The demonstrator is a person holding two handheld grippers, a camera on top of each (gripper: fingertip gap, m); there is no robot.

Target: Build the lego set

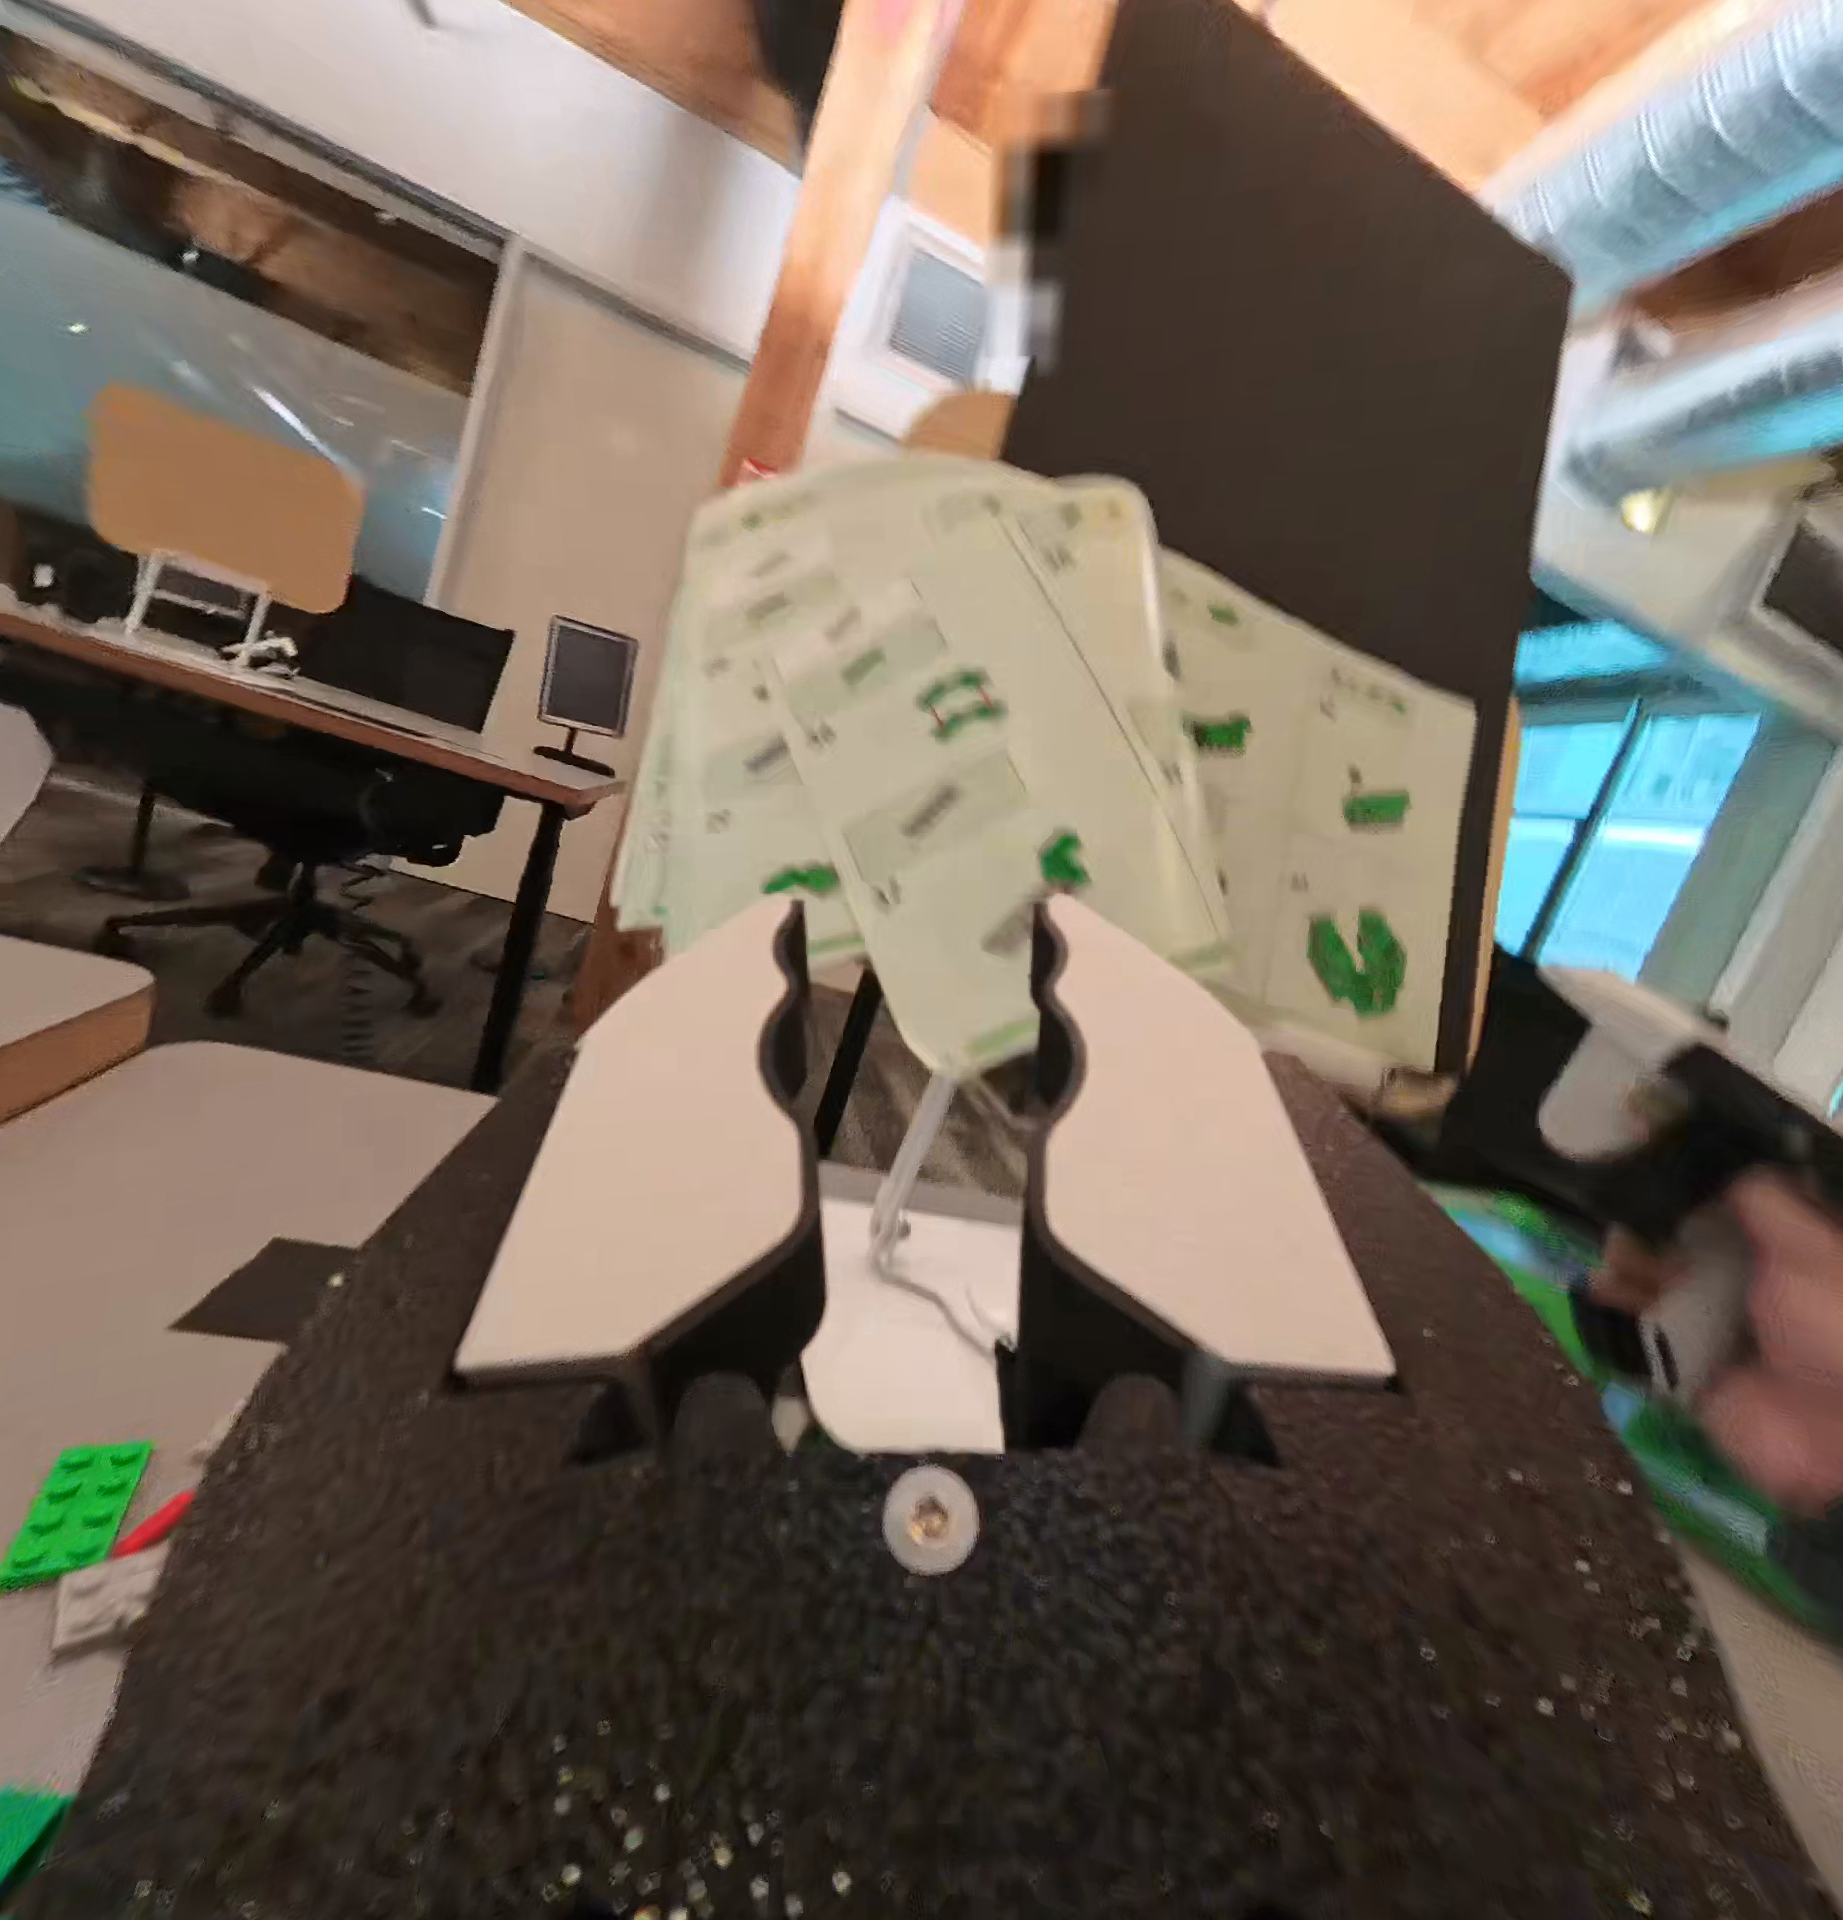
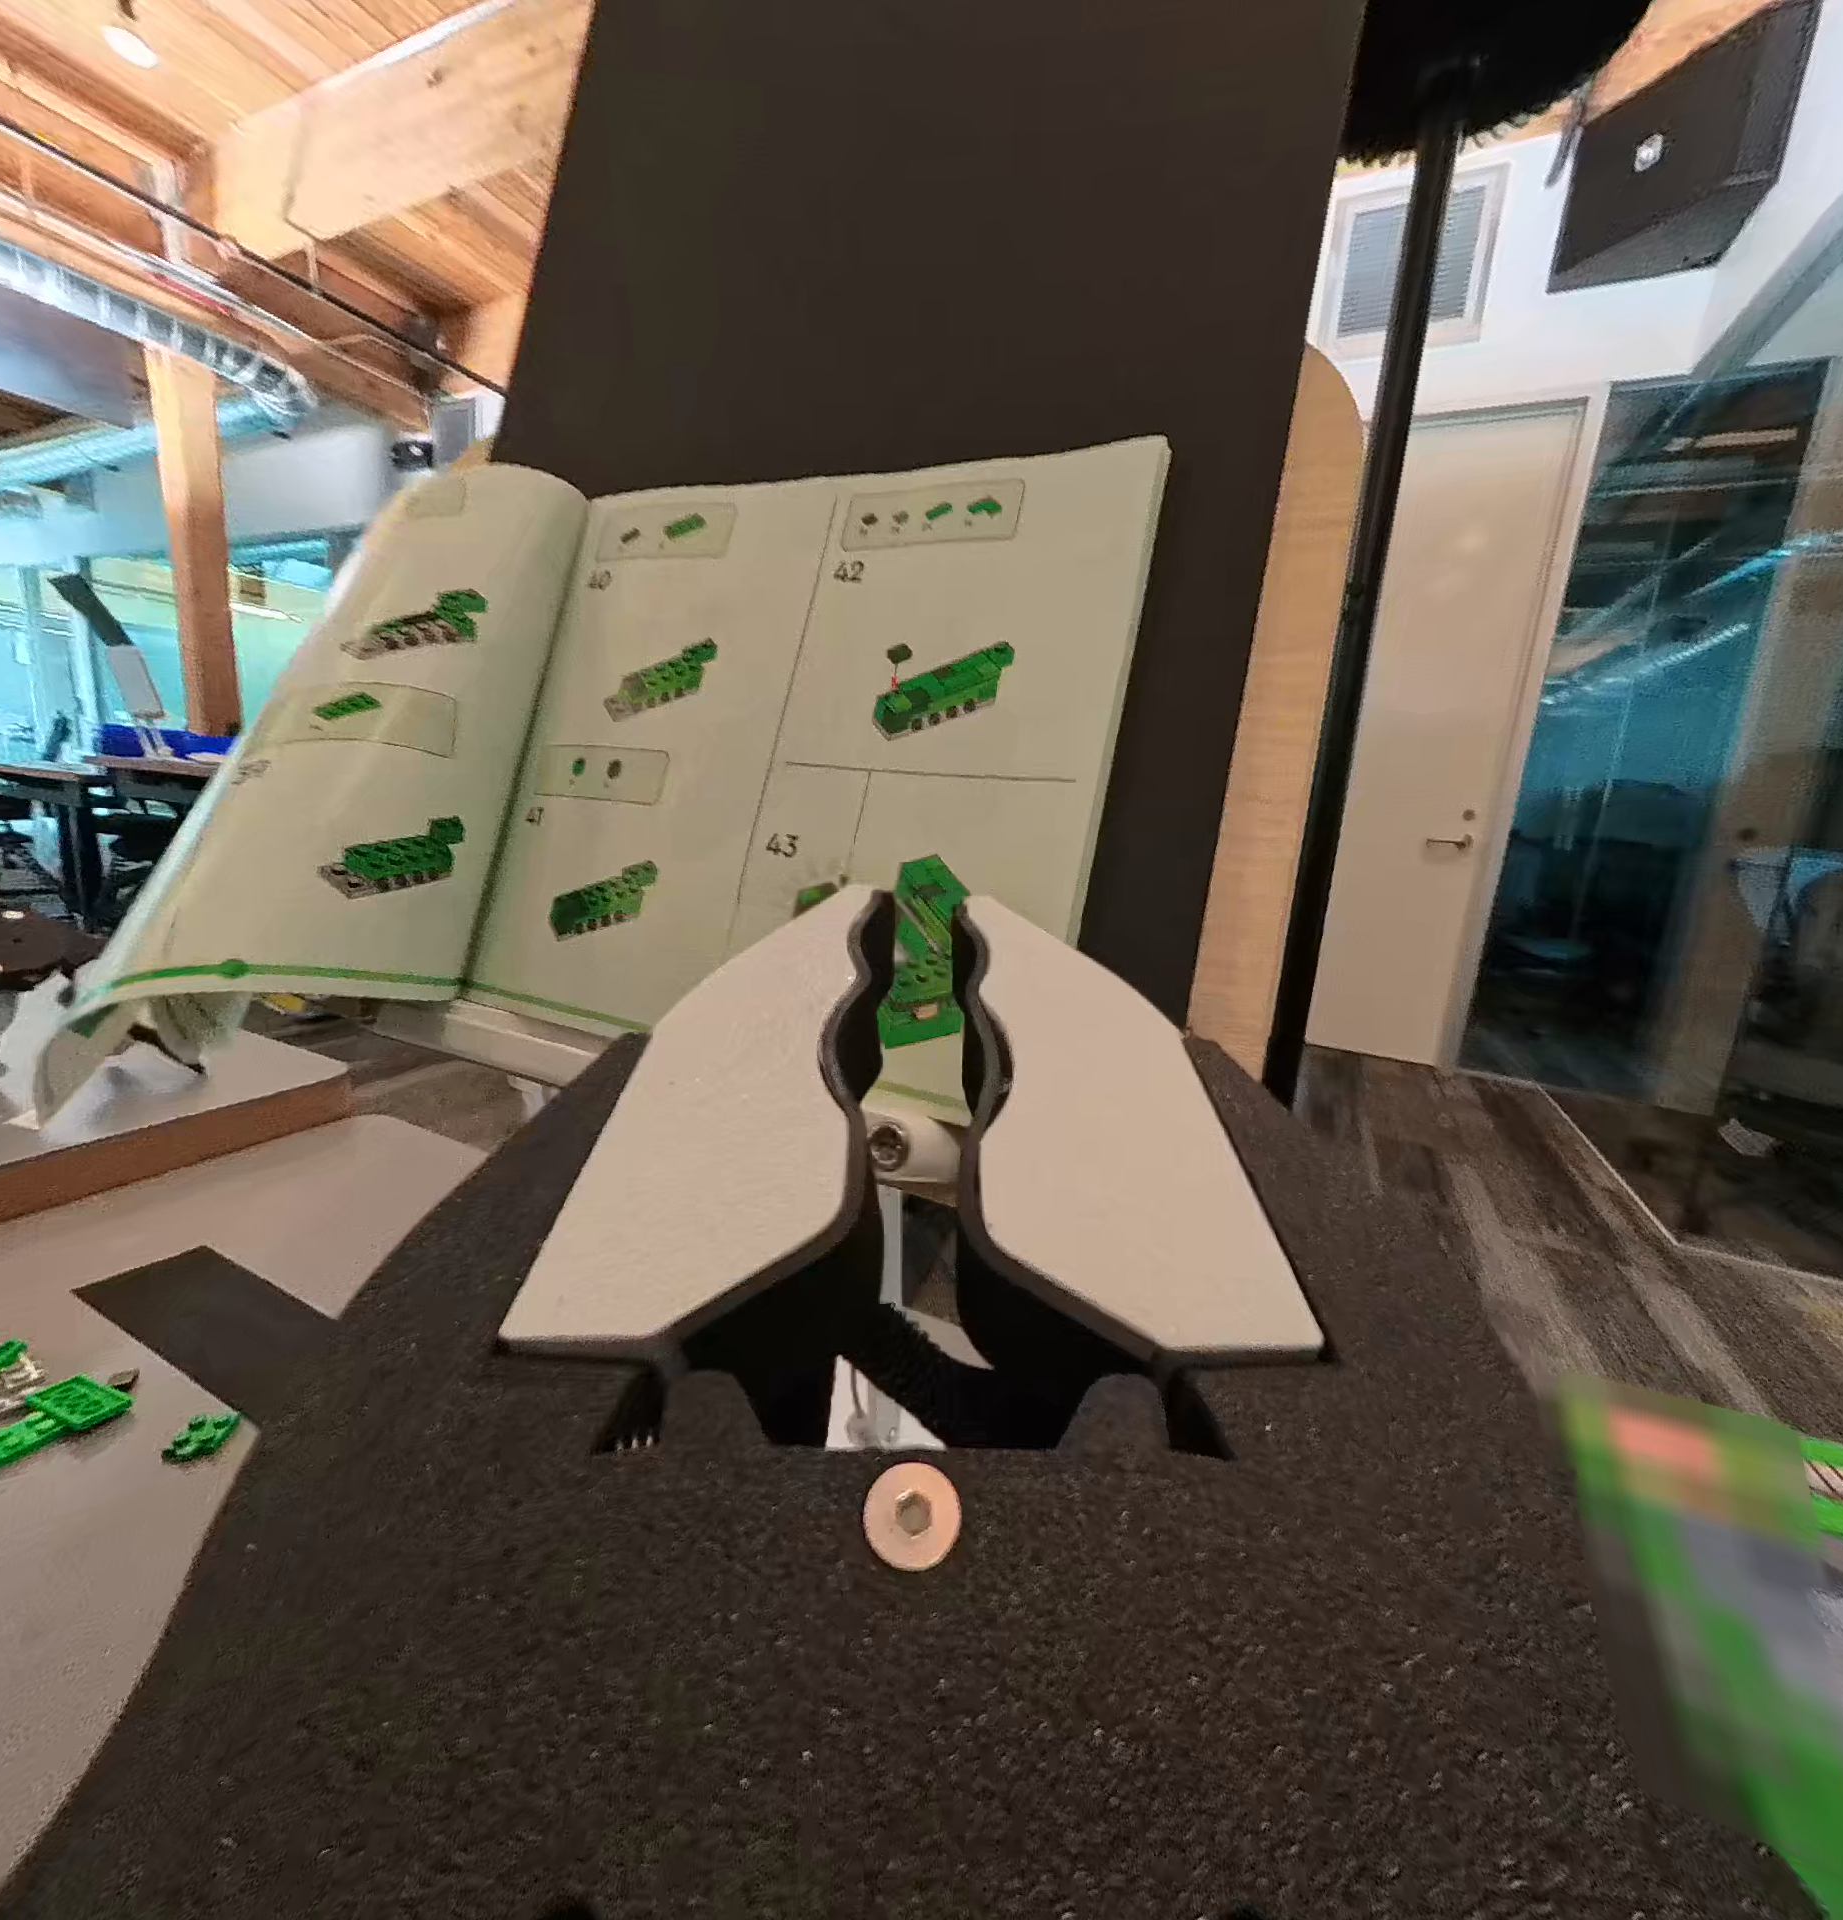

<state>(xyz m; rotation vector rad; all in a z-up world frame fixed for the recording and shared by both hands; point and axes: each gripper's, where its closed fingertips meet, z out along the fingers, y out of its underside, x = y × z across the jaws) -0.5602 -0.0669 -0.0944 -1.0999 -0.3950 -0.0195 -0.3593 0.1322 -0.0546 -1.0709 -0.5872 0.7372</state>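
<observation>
— Black panel [image 2: 948,260] at the back, upright; pale worktop [image 2: 86,1558] in front. Step in hand?

— Looks like checking the instruction booklet [image 2: 792,727], propped open against that panel on a white stand [image 2: 522,1039]. From the left wrist view, pages [image 1: 948,727] fanned and blurred. Likely a page turn rather than any building.

— Claws?

— Left claw [image 1: 917,920] spread wide, gripping nothing for certain. One loose page corner hanging in line with the gap, touching or behind, cannot tell. Right claw [image 2: 912,904] nearly together with a narrow slit left, empty, pointed at the lower right page. Also visible far right in the left wrist view, held in a hand [image 1: 1790,1351], blurred.

— Lego itself?

— Lying loose on the worktop, low and left of both claws. Green pieces [image 2: 75,1403] scattered in the right wrist view. A green plate [image 1: 75,1496], a red bit [image 1: 153,1527] and a grey bit [image 1: 96,1605] close together in the left wrist view. No assembled model in sight.

— Next move?

— Probably: settle the page flat, read off the needed parts, then drop to the bricks. Calls for a light pinch on thin paper.

— In the way?

— Curling left-hand pages, apt to flop back. Blurred green thing [image 2: 1706,1610] at lower right, too smeared to name.
</observation>
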